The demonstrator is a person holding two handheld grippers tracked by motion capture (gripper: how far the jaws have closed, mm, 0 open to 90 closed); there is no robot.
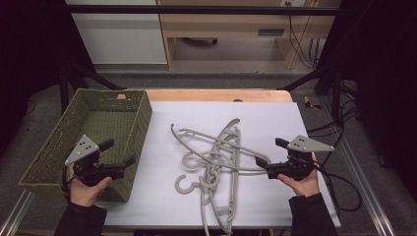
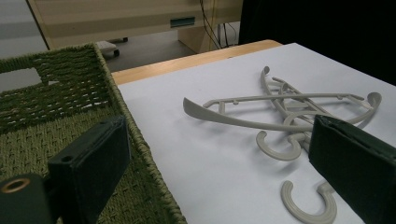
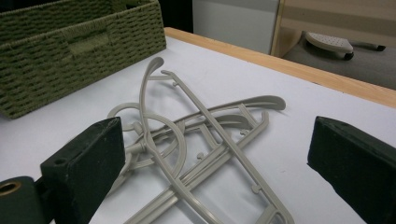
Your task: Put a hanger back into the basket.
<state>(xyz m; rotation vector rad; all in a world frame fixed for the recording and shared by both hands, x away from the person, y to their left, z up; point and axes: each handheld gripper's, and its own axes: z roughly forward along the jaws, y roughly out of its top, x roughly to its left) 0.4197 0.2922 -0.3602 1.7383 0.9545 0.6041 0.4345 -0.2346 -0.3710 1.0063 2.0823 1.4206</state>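
Several grey plastic hangers lie tangled in a heap on the white sheet, right of a green woven basket with nothing inside. My left gripper is open, held over the basket's right wall near its front corner. My right gripper is open just right of the heap, jaws pointing at it. In the left gripper view the hangers lie ahead and to the right between the spread jaws, with the basket at left. In the right gripper view the hangers lie between the wide jaws, the basket beyond.
The sheet covers a wooden table whose bare far edge shows behind it. Black frame bars slant down at both back corners. Cables trail off the table's right side. Wooden furniture stands on the floor beyond.
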